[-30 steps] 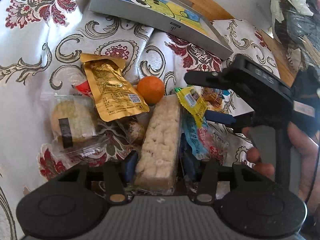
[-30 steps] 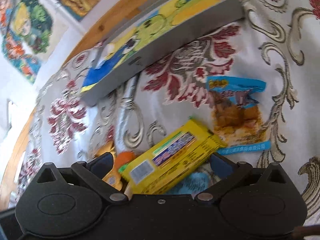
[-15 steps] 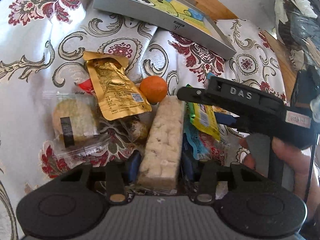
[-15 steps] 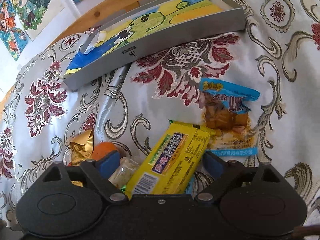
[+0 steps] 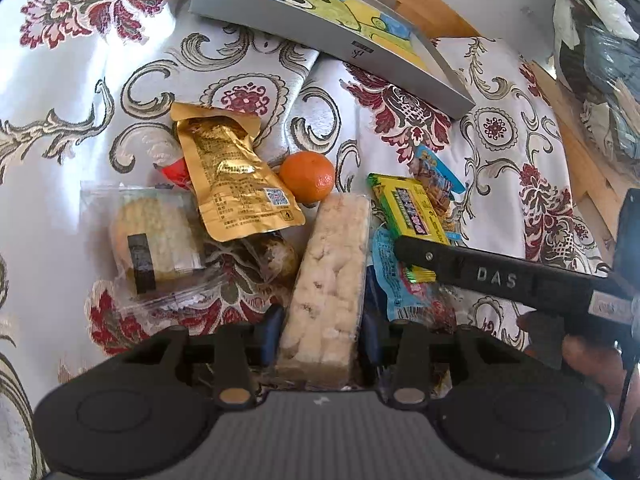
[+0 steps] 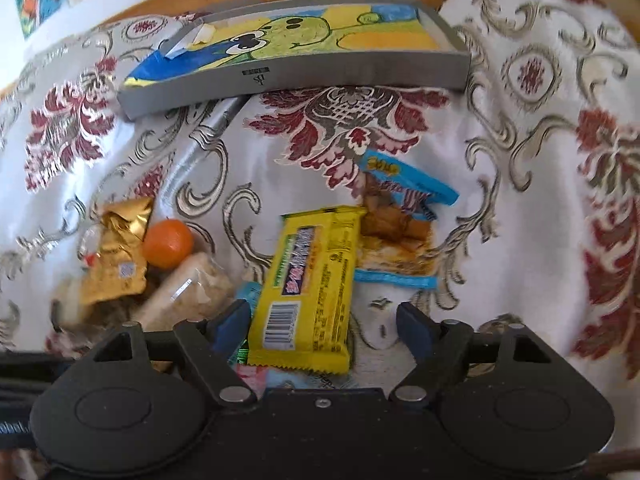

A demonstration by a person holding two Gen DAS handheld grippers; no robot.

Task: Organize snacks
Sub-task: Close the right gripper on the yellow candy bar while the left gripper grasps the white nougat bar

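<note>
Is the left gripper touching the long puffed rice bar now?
Touching. The left wrist view shows the left gripper with both blue pads pressed against the sides of the puffed rice bar, with no gap visible on either side.

The rice bar [image 5: 328,276] lies at the heap's centre. The orange [image 5: 307,176] sits just beyond it at twelve o'clock, the foil pouch [image 5: 232,184] at ten, overlapping the round cracker pack [image 5: 154,236] at nine. The wafer bar [image 5: 408,210] lies at two, and the tray [image 5: 320,26] far off at twelve.
</note>
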